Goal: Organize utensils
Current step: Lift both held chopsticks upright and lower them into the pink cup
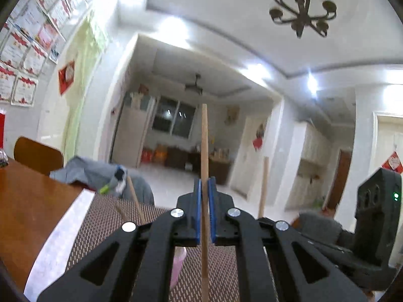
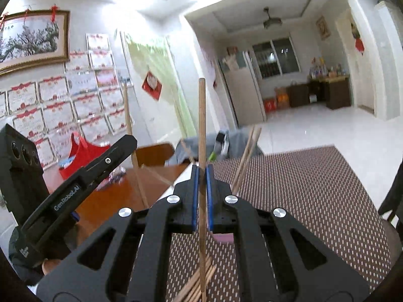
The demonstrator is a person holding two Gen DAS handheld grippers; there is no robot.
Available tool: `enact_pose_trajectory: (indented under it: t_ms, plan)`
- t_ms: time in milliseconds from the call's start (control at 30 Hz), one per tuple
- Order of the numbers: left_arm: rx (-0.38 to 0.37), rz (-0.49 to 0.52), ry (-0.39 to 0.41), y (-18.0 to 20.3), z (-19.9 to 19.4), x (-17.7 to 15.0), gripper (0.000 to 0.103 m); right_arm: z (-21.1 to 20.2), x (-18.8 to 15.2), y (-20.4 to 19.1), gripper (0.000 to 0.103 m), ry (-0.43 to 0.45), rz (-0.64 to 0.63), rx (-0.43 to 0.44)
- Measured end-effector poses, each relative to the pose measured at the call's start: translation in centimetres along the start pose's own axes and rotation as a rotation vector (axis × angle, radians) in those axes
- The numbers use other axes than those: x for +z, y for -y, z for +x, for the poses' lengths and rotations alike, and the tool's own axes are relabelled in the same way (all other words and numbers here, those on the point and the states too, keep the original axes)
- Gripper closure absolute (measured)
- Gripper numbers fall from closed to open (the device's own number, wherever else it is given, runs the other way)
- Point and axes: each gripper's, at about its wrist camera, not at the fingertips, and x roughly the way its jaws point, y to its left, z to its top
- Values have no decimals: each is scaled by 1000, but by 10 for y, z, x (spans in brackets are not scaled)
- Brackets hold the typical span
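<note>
In the left wrist view my left gripper (image 1: 205, 183) is shut on a pale wooden chopstick (image 1: 204, 138) that stands upright between the blue pads. To the right, the right gripper's black housing (image 1: 377, 211) shows beside a second upright chopstick (image 1: 264, 183). In the right wrist view my right gripper (image 2: 201, 173) is shut on its own upright chopstick (image 2: 201, 120). The left gripper (image 2: 127, 142) appears on the left with its chopstick (image 2: 128, 115). Several loose chopsticks (image 2: 199, 284) lie on the brown woven placemat (image 2: 302, 201) below, and others (image 2: 246, 156) lean up at the mat's far edge.
The mat lies on a wooden table (image 1: 30, 201). A pink object (image 1: 177, 269) sits under the grippers. A wooden chair back (image 1: 37, 154), grey cloth (image 1: 95, 173) and a red bag (image 2: 80, 153) stand at the table's far side. Tiled floor opens beyond.
</note>
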Motion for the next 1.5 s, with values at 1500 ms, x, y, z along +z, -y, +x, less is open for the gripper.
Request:
enact_pose_trajectory:
  t_ms: [1500]
  plan:
    - [206, 85, 93, -30, 102, -26, 68, 91, -1, 33, 97, 223, 26, -11]
